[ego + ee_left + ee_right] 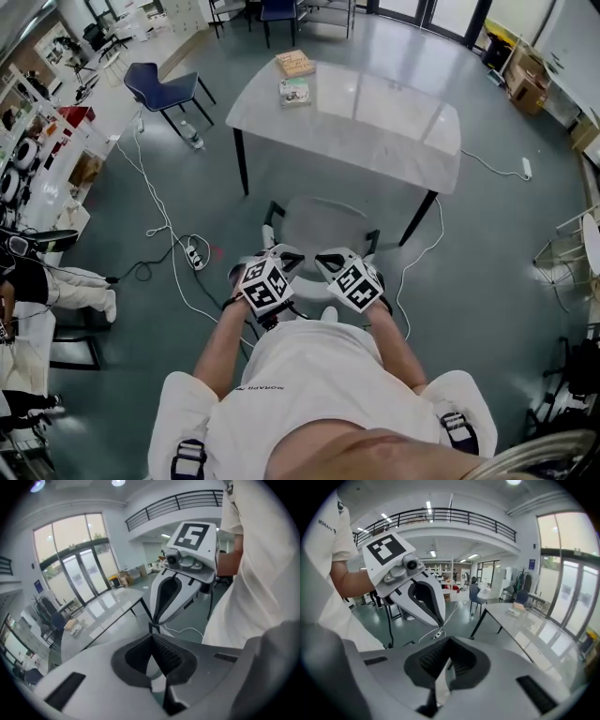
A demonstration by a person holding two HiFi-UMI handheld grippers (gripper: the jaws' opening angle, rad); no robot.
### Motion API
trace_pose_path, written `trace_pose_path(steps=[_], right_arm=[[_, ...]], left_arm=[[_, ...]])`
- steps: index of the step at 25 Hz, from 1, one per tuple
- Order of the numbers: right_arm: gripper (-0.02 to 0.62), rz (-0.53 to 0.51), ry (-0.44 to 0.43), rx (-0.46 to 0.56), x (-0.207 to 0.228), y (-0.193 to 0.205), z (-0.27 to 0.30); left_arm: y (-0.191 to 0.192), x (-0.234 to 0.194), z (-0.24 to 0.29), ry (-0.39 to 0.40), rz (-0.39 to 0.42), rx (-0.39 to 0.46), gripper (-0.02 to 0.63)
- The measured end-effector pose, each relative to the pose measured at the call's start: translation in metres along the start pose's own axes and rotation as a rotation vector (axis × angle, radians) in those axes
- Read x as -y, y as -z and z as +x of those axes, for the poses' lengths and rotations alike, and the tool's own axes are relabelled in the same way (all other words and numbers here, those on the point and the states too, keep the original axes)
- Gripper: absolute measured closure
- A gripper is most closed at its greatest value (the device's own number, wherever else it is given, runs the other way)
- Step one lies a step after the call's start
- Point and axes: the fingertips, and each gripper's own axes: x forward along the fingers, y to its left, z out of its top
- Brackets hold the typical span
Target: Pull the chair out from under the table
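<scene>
In the head view a pale grey chair [317, 225] with dark legs stands on the floor in front of the white table [375, 127], its seat clear of the table's near edge. Both grippers hang above the chair's near side, close to my chest and apart from it. My left gripper [287, 255] is shut with nothing between its jaws, and so is my right gripper [328, 259]. The left gripper view shows its closed jaws [157, 665], the right gripper [180, 576] and the table [110, 613]. The right gripper view shows closed jaws [444, 667] and the left gripper [412, 590].
Two small boxes [294, 64] [294, 91] lie on the table's far left corner. A blue chair [164, 86] and a bottle [190, 136] stand to the left. Cables and a power strip [195, 253] lie on the floor left of the chair. A seated person [56, 281] is at far left.
</scene>
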Motion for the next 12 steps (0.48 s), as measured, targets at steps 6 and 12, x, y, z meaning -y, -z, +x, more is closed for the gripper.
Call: trace_pose_path(steps=[6,12], right_arm=[[0.581,0.079,0.129,0.199,0.025,-0.053,-0.034],[0.581,0.118,0.195,0.366,0.036,-0.096,-0.064]], left_arm=[[-0.040,-0.037,-0.038,-0.181,-0.153,0.166,0.603],[-0.072,-0.058,-0.076,-0.385,-0.275,0.343,0.603]])
